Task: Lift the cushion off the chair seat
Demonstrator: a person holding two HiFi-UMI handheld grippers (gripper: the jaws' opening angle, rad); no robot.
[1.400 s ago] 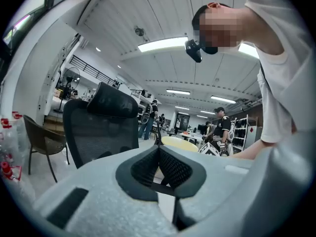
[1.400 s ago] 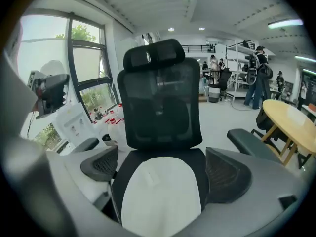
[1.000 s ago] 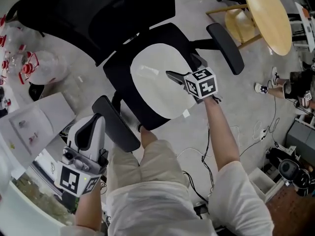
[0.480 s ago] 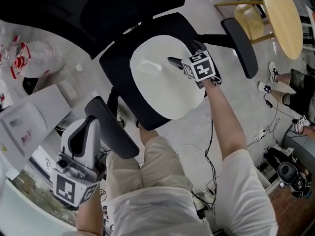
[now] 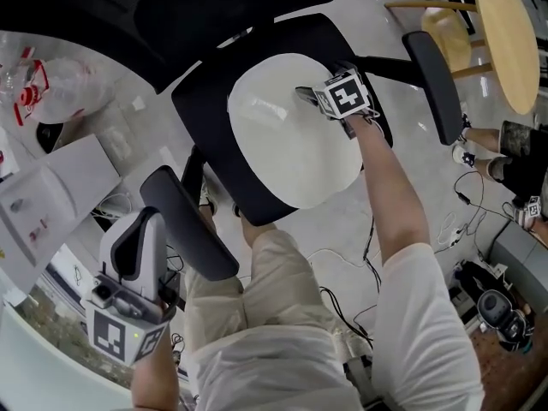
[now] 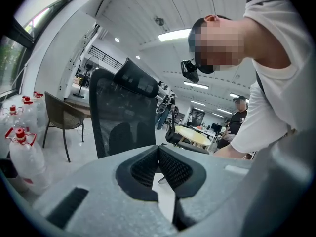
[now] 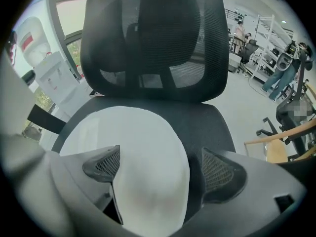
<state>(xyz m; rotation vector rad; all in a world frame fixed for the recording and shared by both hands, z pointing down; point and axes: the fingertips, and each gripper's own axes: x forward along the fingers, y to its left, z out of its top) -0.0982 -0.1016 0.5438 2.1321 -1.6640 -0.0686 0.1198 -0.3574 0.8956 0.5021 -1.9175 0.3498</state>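
My right hand-held gripper (image 5: pixel 301 92) points down over the flat white oval cushion (image 5: pixel 282 144), which lies on the black mesh office chair seat (image 5: pixel 201 101). Its wide jaws are closing astride the cushion's edge, not yet pressing. My left hand-held gripper (image 5: pixel 150 221) hangs aside, jaws together and empty.

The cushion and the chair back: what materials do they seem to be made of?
Cushion: white, smooth and matte with a faint sheen, likely fabric or vinyl over padding, but this is uncertain. Chair back: black mesh, since light passes through its open weave.
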